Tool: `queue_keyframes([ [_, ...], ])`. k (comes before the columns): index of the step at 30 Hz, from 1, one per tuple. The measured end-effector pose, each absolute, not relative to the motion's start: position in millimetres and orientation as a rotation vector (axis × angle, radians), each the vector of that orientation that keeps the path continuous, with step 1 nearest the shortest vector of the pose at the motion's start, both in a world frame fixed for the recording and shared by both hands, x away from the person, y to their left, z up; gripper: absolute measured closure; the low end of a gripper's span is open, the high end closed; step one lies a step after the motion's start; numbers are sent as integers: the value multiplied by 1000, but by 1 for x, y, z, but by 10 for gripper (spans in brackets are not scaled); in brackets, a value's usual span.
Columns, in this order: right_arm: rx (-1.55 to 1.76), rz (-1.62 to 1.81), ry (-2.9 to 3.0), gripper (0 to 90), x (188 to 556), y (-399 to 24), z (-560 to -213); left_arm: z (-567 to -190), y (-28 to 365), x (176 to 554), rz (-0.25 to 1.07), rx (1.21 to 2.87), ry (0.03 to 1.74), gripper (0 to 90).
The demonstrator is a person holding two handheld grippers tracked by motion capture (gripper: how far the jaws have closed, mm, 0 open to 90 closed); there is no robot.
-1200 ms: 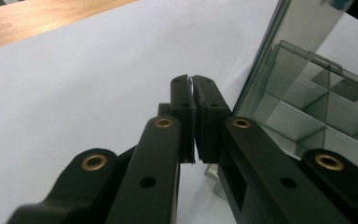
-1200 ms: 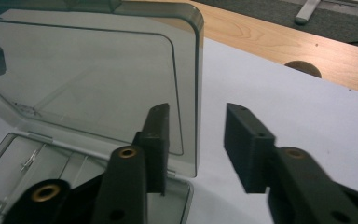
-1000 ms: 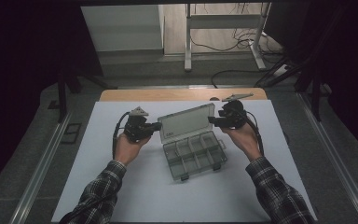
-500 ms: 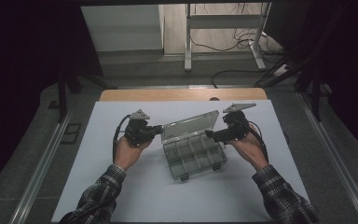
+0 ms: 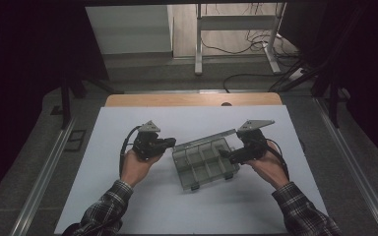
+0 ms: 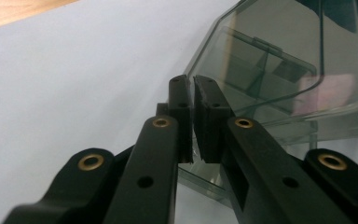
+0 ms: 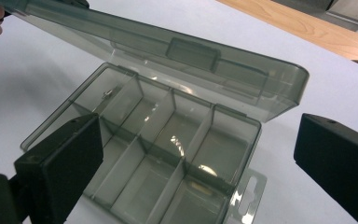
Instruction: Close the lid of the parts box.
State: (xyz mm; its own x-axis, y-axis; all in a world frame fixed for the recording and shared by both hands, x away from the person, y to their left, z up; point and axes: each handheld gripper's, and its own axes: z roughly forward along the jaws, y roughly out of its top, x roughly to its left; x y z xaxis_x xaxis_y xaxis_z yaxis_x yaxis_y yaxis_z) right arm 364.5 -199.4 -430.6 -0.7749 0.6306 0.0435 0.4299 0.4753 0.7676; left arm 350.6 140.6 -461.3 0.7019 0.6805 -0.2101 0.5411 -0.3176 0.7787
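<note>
**Lid pinched at one end, other jaws standing wide at the box**

In the left gripper view the left gripper (image 6: 193, 119) is sitting at centre frame with its pads pressed together on the thin edge of the clear lid (image 6: 279, 60), which is rising toward the upper right. In the right gripper view the right gripper (image 7: 196, 158) is standing with its jaws wide apart, having just been opening, one pad at lower left and one at right edge; the box (image 7: 168, 158) is lying between and beyond them, and nothing is being pressed.

In the high view the box (image 5: 204, 162) is resting at the middle of the white mat (image 5: 103, 196), its long axis running from lower left to upper right, with the lid (image 5: 204, 140) hinged up along the far long side. The left gripper (image 5: 170, 143) is holding the lid's left end; the right gripper (image 5: 224, 155) is hovering at the box's right end, over the open compartments.

The right jaws are pointing left into the tray, so the tray is lying straight ahead of them; that hand looks nearer the compartments, while the left is busy keeping the lid up.
</note>
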Motion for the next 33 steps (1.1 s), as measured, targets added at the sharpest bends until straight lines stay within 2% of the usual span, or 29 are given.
queue_keyframes([
  [33, 952, 1203, 2469, 12, 322, -222, -434, -471, 130, 313, 133, 2046, 916, 855],
])
